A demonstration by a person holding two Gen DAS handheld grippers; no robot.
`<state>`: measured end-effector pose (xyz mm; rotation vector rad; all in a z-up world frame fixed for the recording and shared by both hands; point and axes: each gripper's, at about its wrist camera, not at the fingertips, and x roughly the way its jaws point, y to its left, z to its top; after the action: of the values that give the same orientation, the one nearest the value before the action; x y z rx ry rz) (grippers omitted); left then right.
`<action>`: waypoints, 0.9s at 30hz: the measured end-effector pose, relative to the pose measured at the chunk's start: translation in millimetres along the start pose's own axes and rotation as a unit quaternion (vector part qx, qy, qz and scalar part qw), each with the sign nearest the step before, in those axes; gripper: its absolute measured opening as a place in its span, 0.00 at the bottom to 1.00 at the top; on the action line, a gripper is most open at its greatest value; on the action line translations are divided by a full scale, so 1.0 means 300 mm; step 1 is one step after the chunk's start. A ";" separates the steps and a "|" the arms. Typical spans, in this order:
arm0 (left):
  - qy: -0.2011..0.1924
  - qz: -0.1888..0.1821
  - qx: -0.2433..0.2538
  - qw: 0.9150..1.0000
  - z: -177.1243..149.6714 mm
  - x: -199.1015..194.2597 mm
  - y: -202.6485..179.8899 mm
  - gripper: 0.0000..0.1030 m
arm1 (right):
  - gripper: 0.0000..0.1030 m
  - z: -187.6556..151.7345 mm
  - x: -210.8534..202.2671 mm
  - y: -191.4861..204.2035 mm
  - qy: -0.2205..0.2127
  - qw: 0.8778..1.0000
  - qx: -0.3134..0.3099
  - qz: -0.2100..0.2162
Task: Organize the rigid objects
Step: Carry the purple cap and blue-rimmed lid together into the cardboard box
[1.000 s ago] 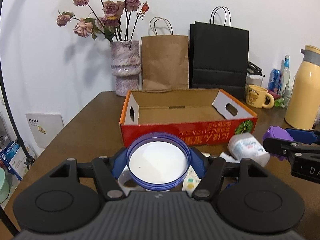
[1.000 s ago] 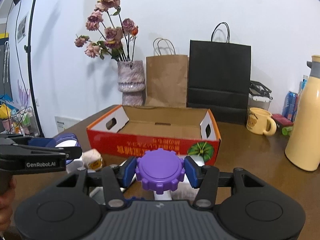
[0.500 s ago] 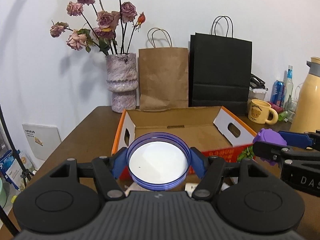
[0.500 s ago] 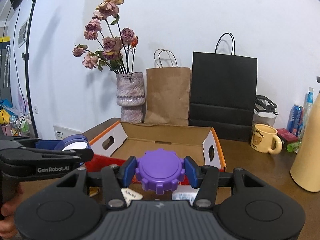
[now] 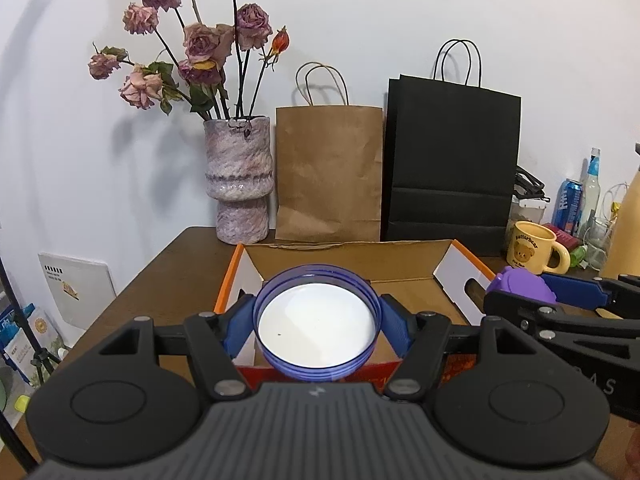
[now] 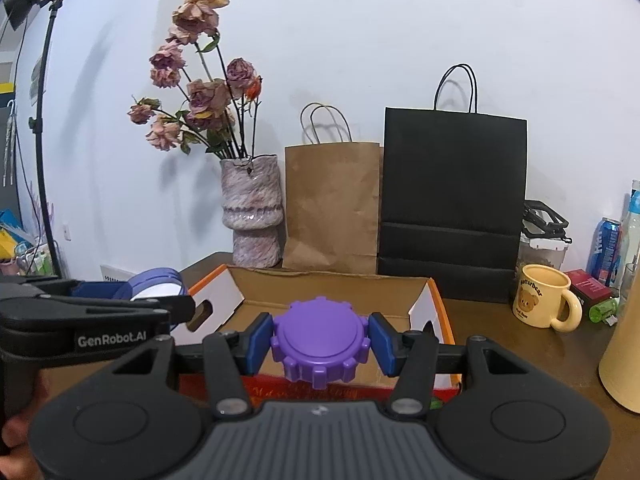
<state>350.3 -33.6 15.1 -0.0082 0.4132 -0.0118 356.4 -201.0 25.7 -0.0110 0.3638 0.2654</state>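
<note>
Beside the "Butterbear" mug [image 6: 541, 295], jaws clamp blue lid [image 5: 317, 327] and purple cap [image 6: 320, 345].

Left gripper [image 5: 317, 326] and right gripper [image 6: 319, 344]: identical matte black bodies, each with a ribbed grey central panel flanked by two round black discs. Angular black linkage arms, pinned with silver screws, carry ridged blue finger pads [image 5: 394, 330]. Triangular cut-outs pierce the linkage arms. Seen side-on, the left unit bears white "GenRobot.AI" lettering; the right unit shows partial white letters "AS". A hand [image 6: 18, 432] is barely visible.
</note>
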 end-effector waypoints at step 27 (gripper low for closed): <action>0.015 0.024 -0.033 0.999 0.107 0.287 -0.010 0.66 | 0.50 0.075 0.305 -0.094 0.023 1.000 0.006 -0.006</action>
<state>441.9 -37.6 9.9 -0.0630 0.4435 0.0491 454.0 -203.5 13.2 -0.0084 0.4098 0.2511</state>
